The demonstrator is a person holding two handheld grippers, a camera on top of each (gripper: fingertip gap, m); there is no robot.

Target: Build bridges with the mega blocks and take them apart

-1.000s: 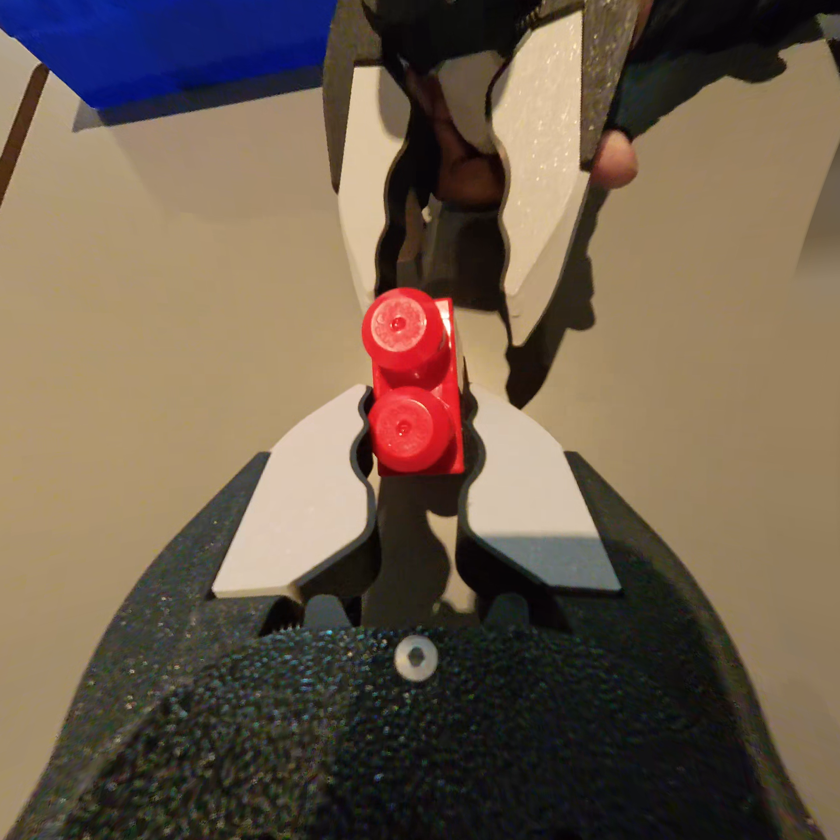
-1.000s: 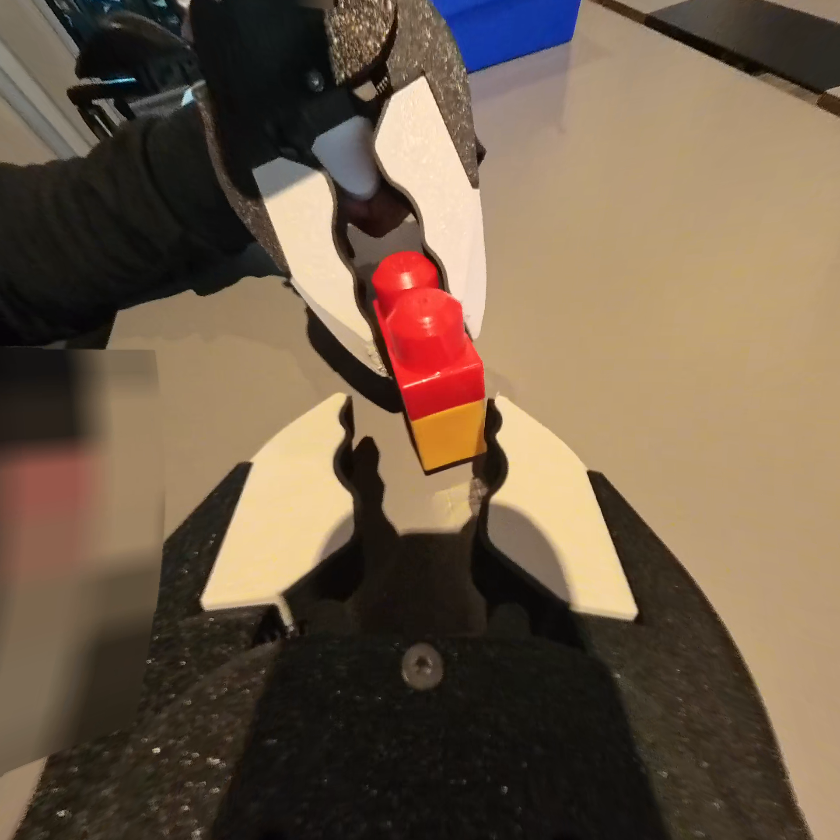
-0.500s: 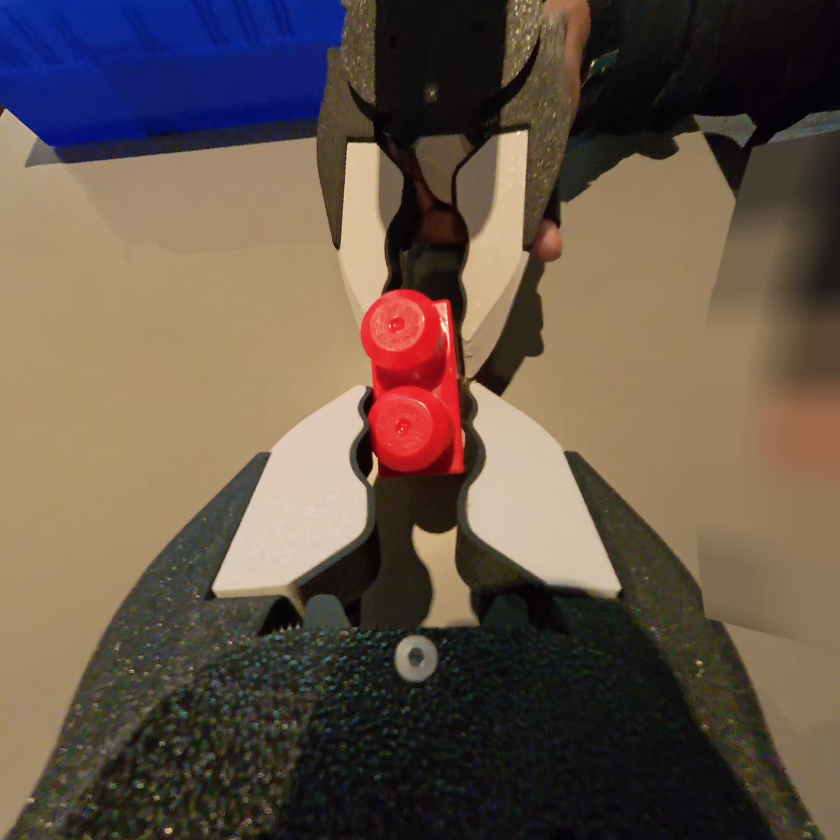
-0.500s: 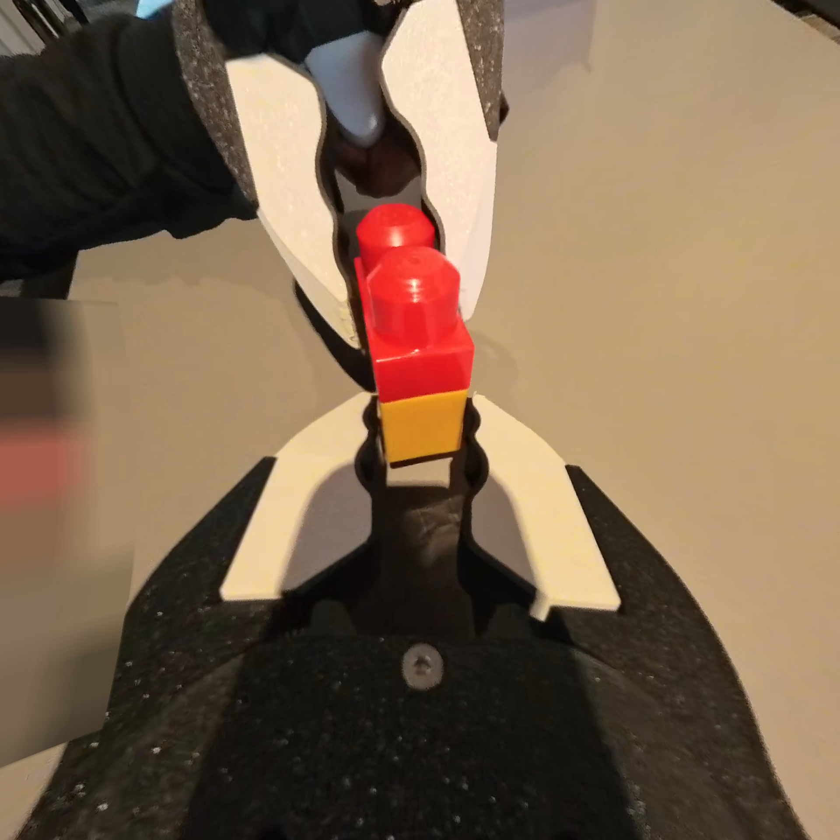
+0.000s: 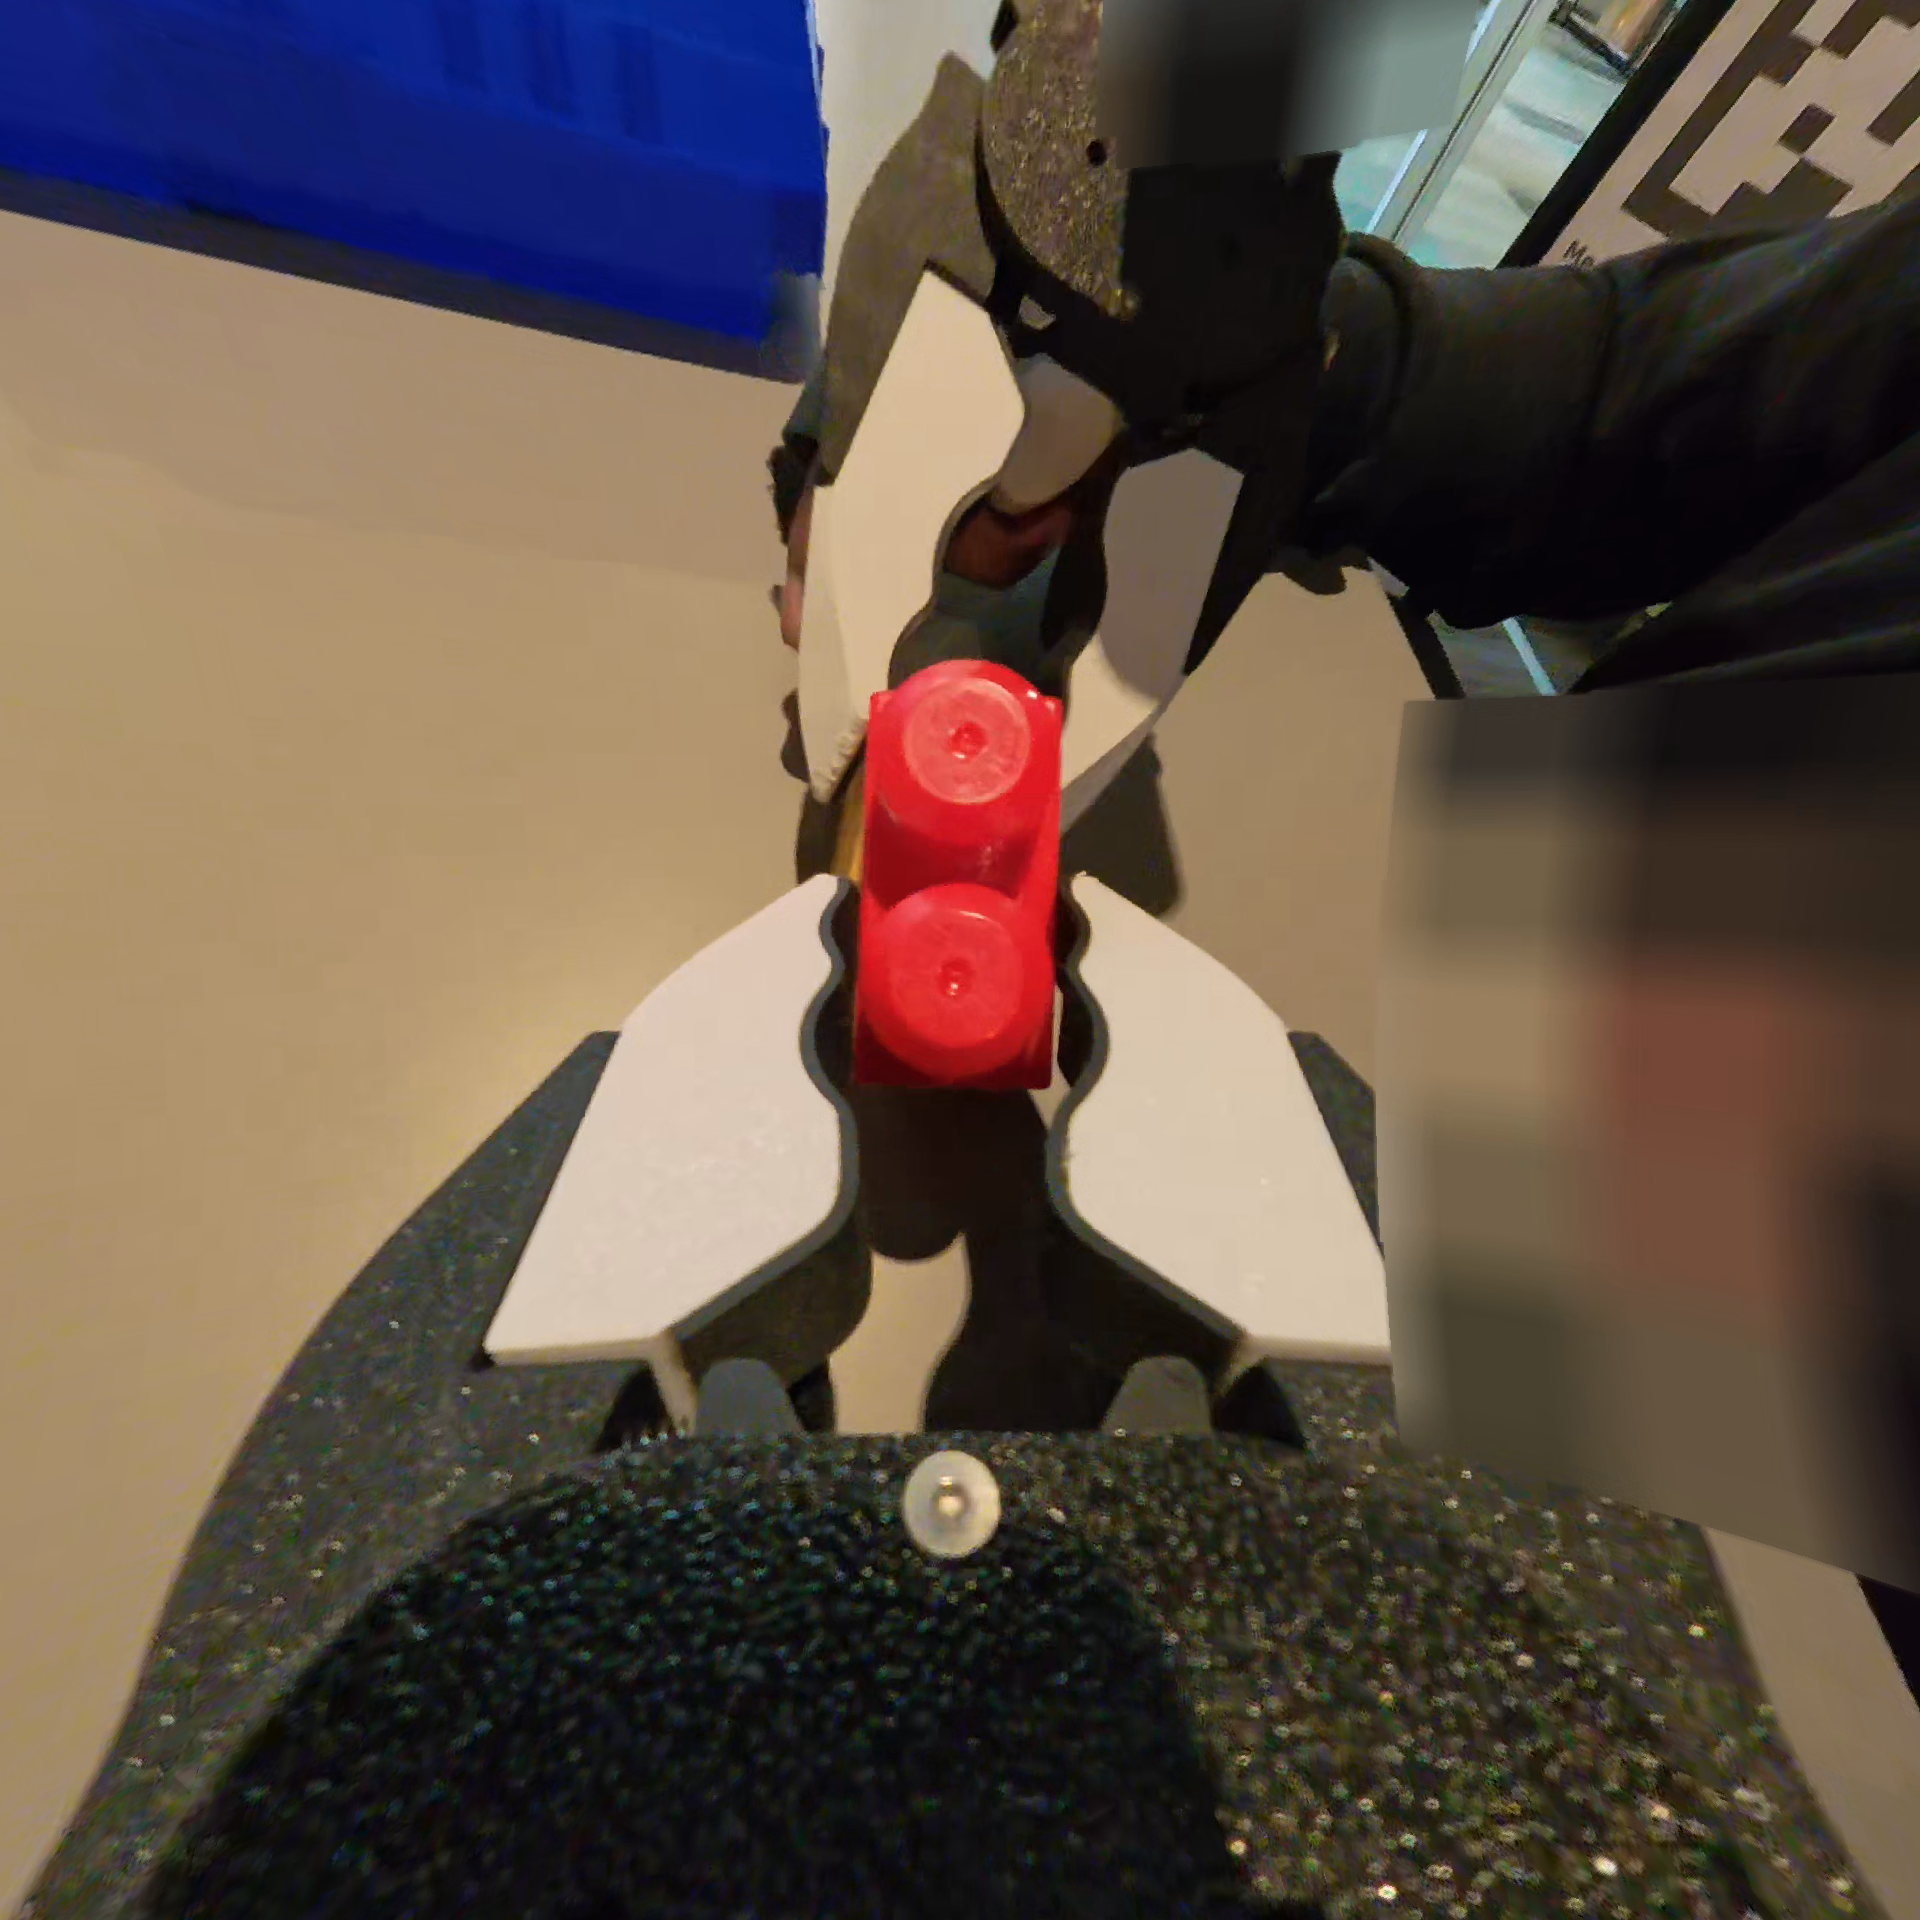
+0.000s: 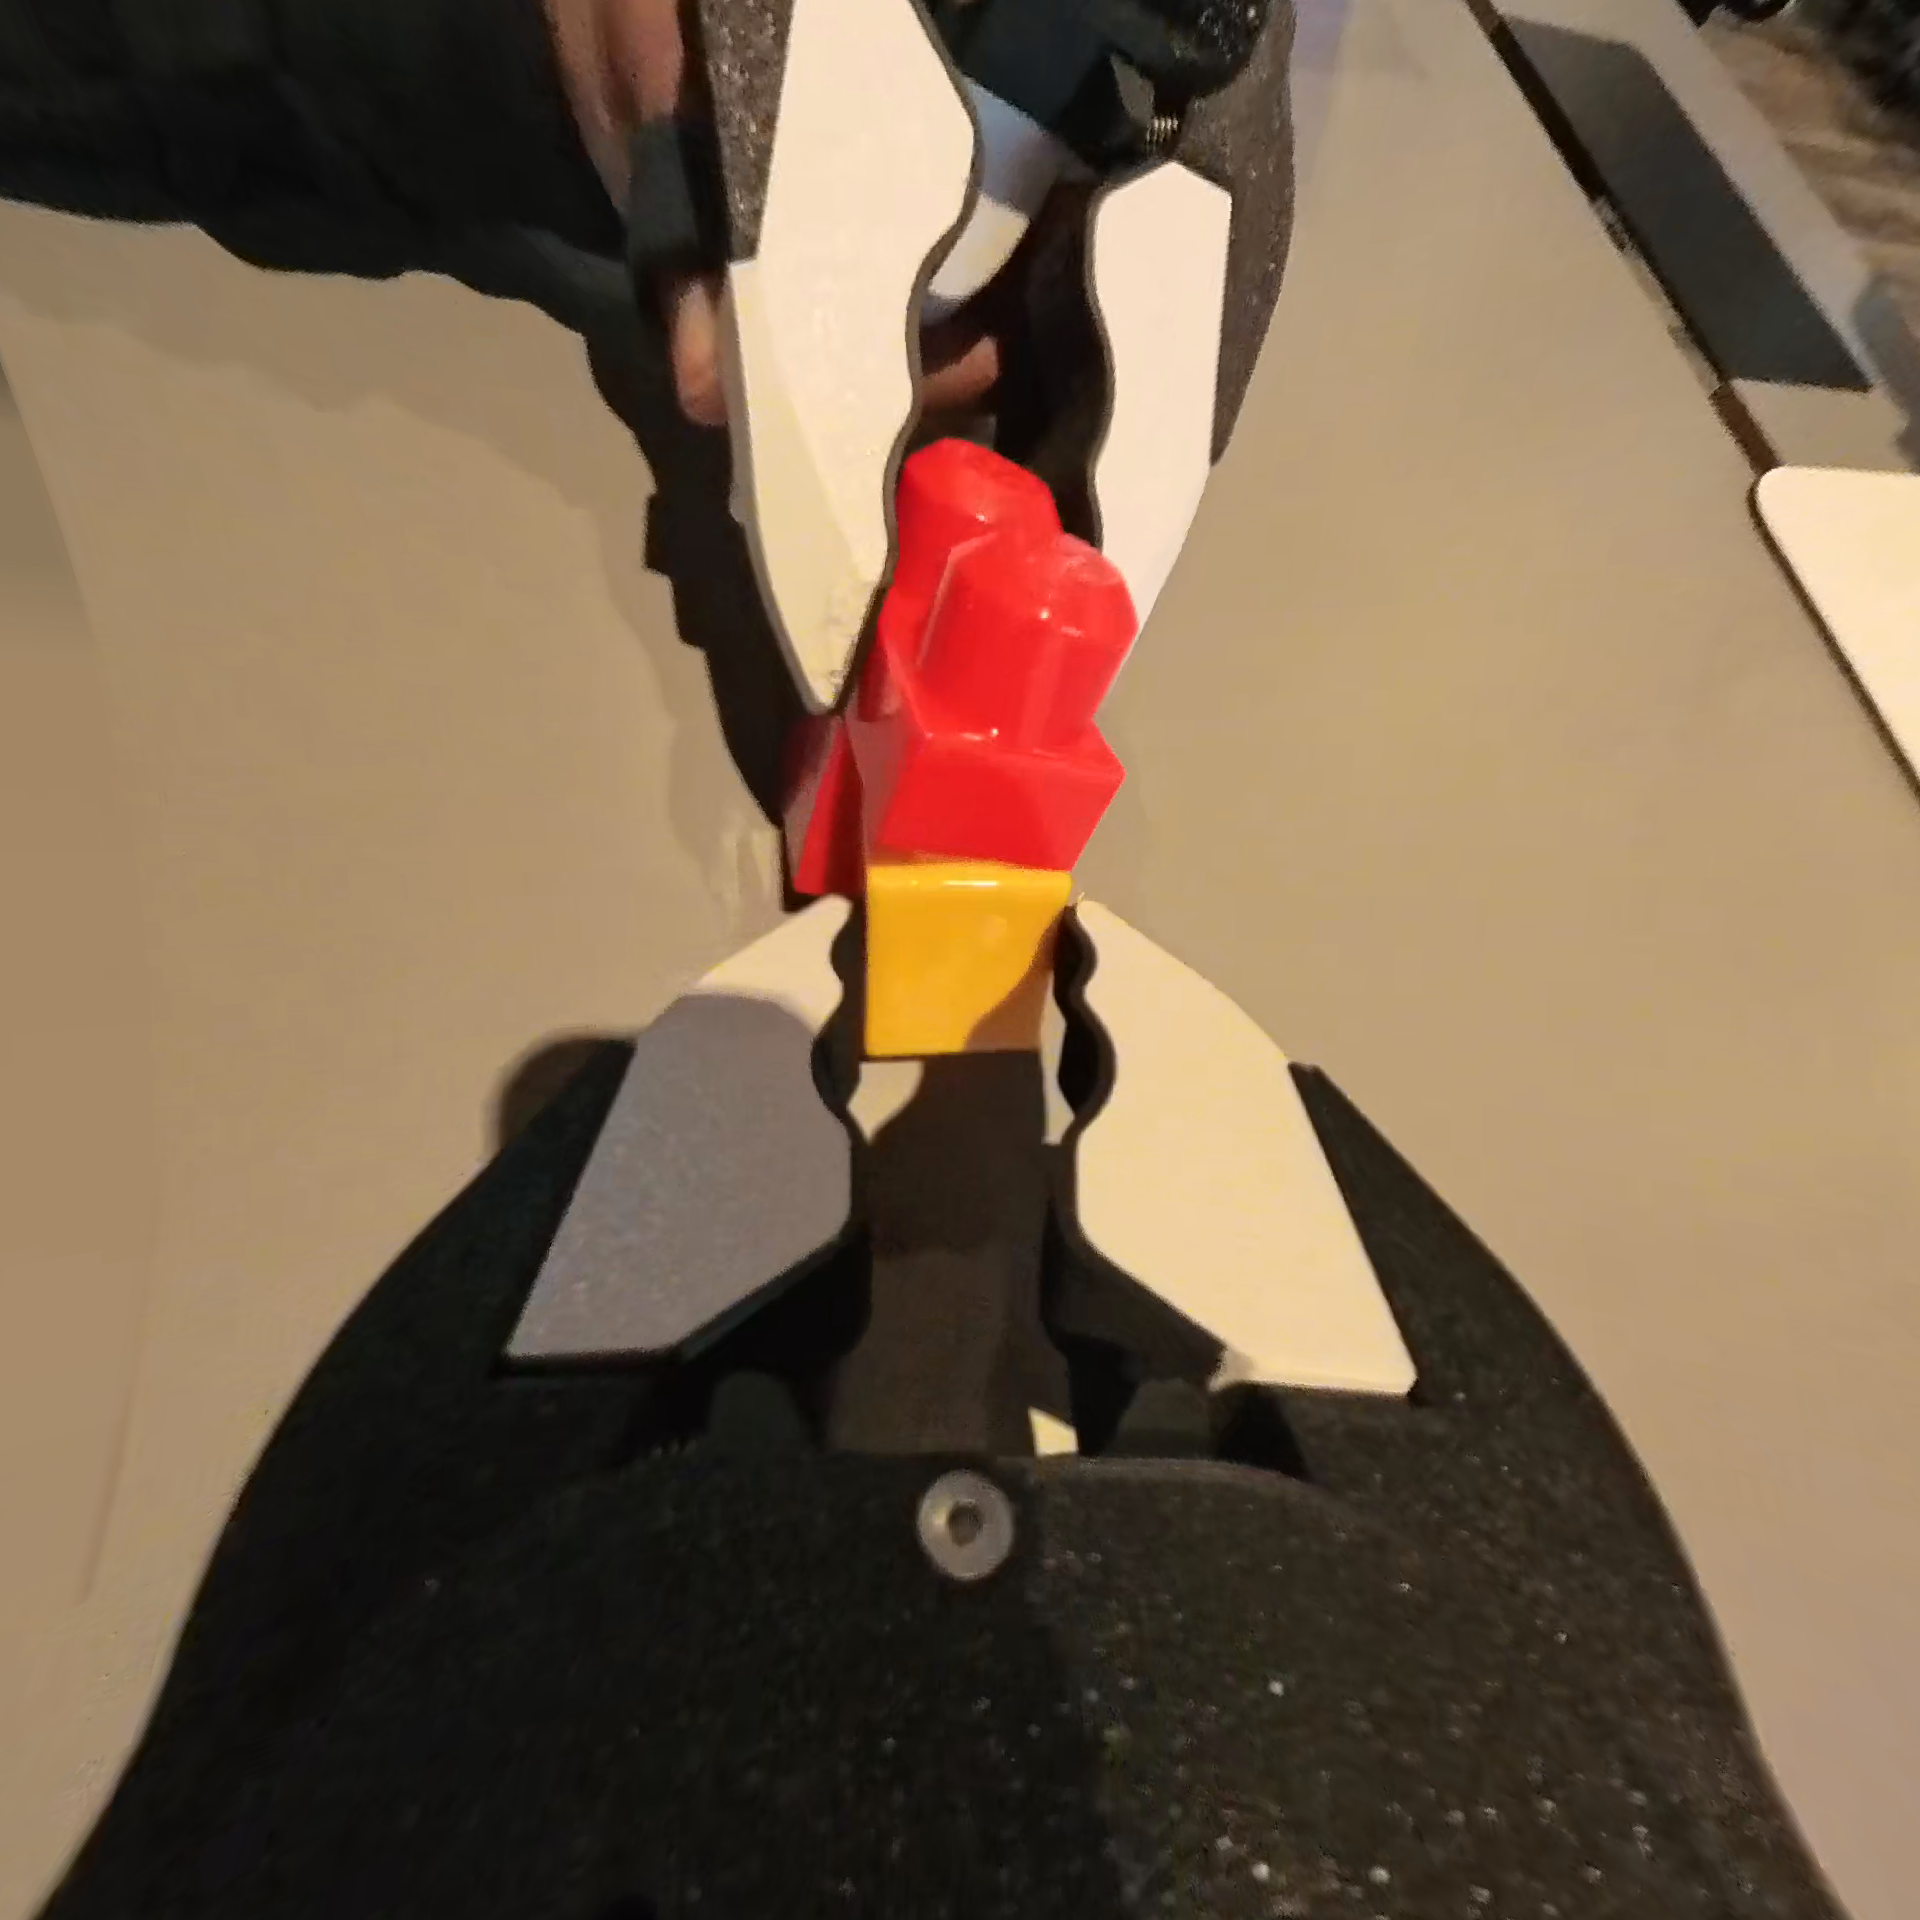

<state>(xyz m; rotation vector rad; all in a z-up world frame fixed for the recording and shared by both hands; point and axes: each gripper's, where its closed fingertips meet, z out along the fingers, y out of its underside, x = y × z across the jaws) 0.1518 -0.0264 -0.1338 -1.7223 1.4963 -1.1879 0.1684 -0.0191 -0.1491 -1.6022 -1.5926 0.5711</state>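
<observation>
A red two-stud block [image 5: 956, 904] sits on a yellow block [image 6: 956, 961]. My left gripper [image 5: 951, 935] is shut on the red block; it faces me from above in the right wrist view [image 6: 977, 665]. My right gripper [image 6: 961, 935] is shut on the yellow block; it faces me in the left wrist view [image 5: 966, 727]. In the right wrist view the red block [image 6: 977, 707] is tilted to the left, its right side lifted off the yellow one. Only a thin yellow sliver [image 5: 847, 821] shows in the left wrist view. Both blocks are held above the beige table [image 6: 1455, 831].
A blue bin [image 5: 416, 135] stands at the far left of the table in the left wrist view. A white tray corner [image 6: 1849, 582] and a dark strip [image 6: 1683, 208] lie at the right in the right wrist view. A person's black sleeves hold both grippers.
The two grippers have twisted against each other. The red block, flat on the yellow block before, is now tilted and partly pried off it. The views swung round.
</observation>
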